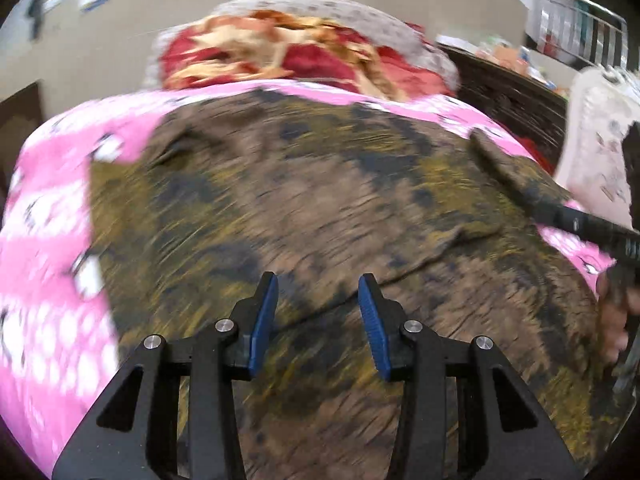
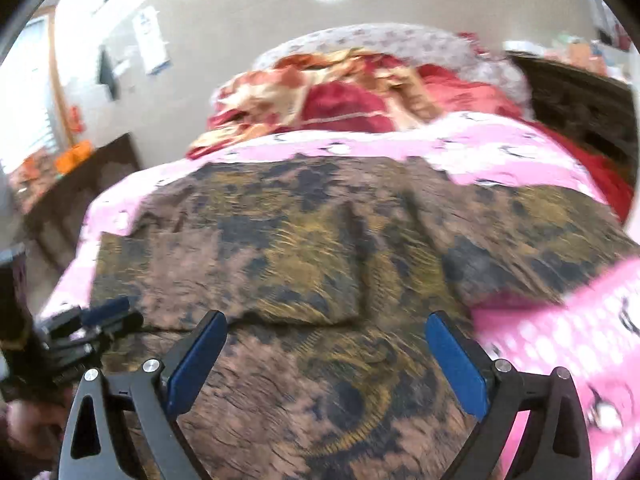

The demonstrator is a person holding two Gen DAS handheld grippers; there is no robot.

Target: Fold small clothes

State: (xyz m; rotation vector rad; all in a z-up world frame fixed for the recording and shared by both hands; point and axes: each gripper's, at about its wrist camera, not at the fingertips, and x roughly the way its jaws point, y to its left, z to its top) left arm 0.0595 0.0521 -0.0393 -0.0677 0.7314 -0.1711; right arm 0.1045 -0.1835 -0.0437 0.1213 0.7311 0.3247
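The left gripper (image 1: 318, 286) stands partly apart, its blue pads (image 1: 264, 320) parallel with a narrow gap and nothing between them; it hangs above the brown, olive and black patterned garment (image 1: 320, 184). The right gripper (image 2: 326, 322) is spread wide, empty as well, over the near part of the same garment (image 2: 304, 248).

In the right wrist view a folded edge of the cloth runs across just past the fingertips, toward 12 o'clock. The left gripper (image 2: 106, 312) shows at 9 o'clock of that view, low over the cloth's edge. In the left wrist view the right gripper enters from 3 o'clock, a person's hand (image 1: 616, 312) on it.

The garment lies spread flat on a pink patterned bedsheet (image 1: 52, 208), which borders it at 9, 12 and 3 o'clock. Beyond, at 12 o'clock, lies a crumpled red and gold blanket (image 1: 280, 52).
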